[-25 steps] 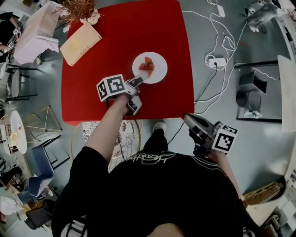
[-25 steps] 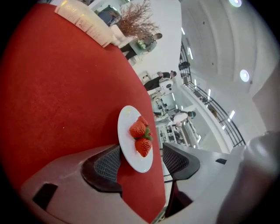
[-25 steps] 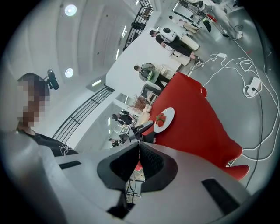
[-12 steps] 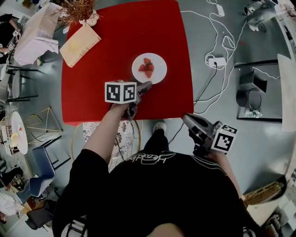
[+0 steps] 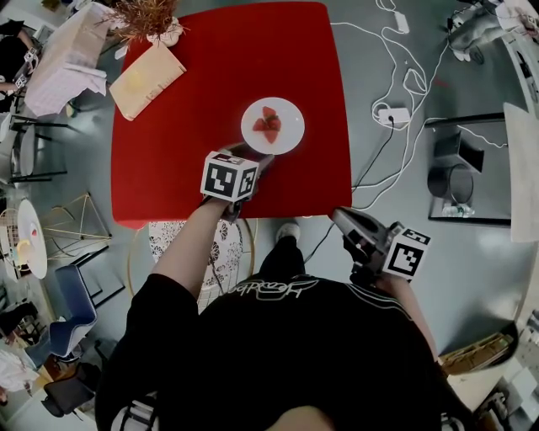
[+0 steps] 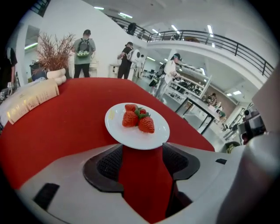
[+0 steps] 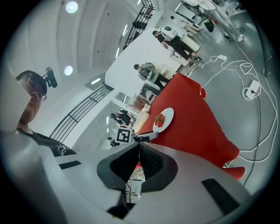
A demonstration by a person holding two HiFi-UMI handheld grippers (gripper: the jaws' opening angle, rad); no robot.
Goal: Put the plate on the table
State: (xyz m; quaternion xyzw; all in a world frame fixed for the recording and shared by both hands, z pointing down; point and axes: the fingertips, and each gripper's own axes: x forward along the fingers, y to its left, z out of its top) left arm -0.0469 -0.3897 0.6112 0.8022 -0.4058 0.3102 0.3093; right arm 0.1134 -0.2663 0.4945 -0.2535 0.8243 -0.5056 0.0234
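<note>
Head view: a white plate (image 5: 271, 125) with three strawberries (image 5: 268, 123) sits flat on the red table (image 5: 210, 93), a little above the frame's centre and right of the table's middle. The left gripper (image 5: 255, 155) reaches over the table's near edge. Its tips lie just beside the plate's lower-left rim, and its marker cube (image 5: 228, 178) sits below them. The right gripper (image 5: 339, 216) hangs at the lower right, off the table and over the grey floor, well apart from the plate. A tan paper bag (image 5: 145, 77) lies on the table's upper-left corner, next to a dried plant (image 5: 143, 15). White cables (image 5: 404, 76) trail across the floor at the upper right.

Left gripper view: the jaws stand spread, with only red tabletop between the dark pads (image 6: 109, 164). The plate rests just past their tips, in the middle of the frame. Whether the tips touch its rim cannot be told.

Right gripper view: the jaws are pressed together with nothing between them. The plate shows small and far off on the table, right of centre.
</note>
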